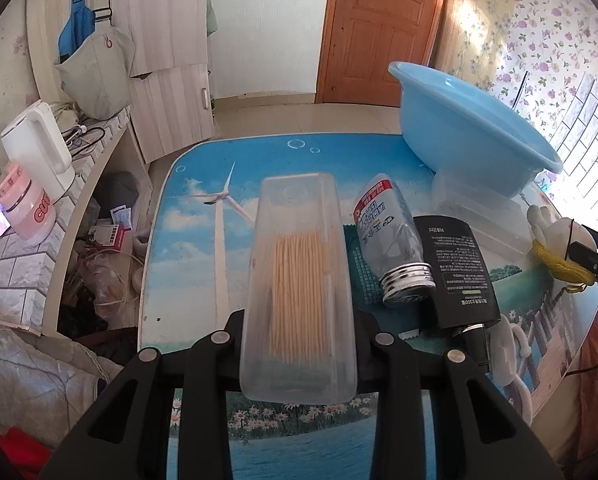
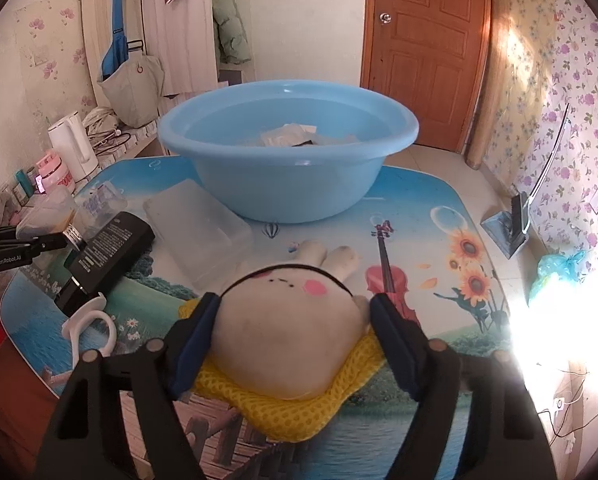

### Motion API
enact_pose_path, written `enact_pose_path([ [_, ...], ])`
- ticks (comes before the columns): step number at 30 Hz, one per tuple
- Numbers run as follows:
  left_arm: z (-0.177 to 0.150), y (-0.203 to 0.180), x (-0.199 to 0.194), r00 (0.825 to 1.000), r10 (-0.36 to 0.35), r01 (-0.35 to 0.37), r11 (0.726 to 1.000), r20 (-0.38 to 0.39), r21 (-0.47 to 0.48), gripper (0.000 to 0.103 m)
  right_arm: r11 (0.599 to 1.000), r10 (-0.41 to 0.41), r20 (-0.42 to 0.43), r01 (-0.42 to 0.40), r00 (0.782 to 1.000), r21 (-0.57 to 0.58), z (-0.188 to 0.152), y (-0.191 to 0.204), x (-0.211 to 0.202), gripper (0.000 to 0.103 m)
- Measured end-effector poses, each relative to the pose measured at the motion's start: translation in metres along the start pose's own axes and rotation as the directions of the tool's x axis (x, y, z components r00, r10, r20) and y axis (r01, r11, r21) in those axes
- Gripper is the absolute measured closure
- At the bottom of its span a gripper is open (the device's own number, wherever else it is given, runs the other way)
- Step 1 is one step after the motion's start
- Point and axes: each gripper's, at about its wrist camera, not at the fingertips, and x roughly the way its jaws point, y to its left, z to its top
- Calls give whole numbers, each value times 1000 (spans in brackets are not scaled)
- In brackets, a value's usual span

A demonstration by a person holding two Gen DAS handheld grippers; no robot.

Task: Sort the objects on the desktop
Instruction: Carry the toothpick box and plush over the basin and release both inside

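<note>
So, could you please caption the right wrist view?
Right claw straddling a plush toy, blue basin behind.

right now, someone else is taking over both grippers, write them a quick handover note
Left gripper: shut on the clear toothpick box, held above the table.
Right gripper: jaws around the plush toy on its yellow net; firm grip not certain.
Blue basin at the far side already holds some items.
Still out on the table: jar, black bottle, clear lidded box, white hook.
</note>
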Motion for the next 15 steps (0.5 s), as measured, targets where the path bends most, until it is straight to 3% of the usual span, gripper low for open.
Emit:
enact_pose_path([
  [15, 42, -41, -41, 991, -87, 80, 994, 103, 69, 72, 994, -48, 167, 30, 985, 105, 21, -27, -49, 32],
])
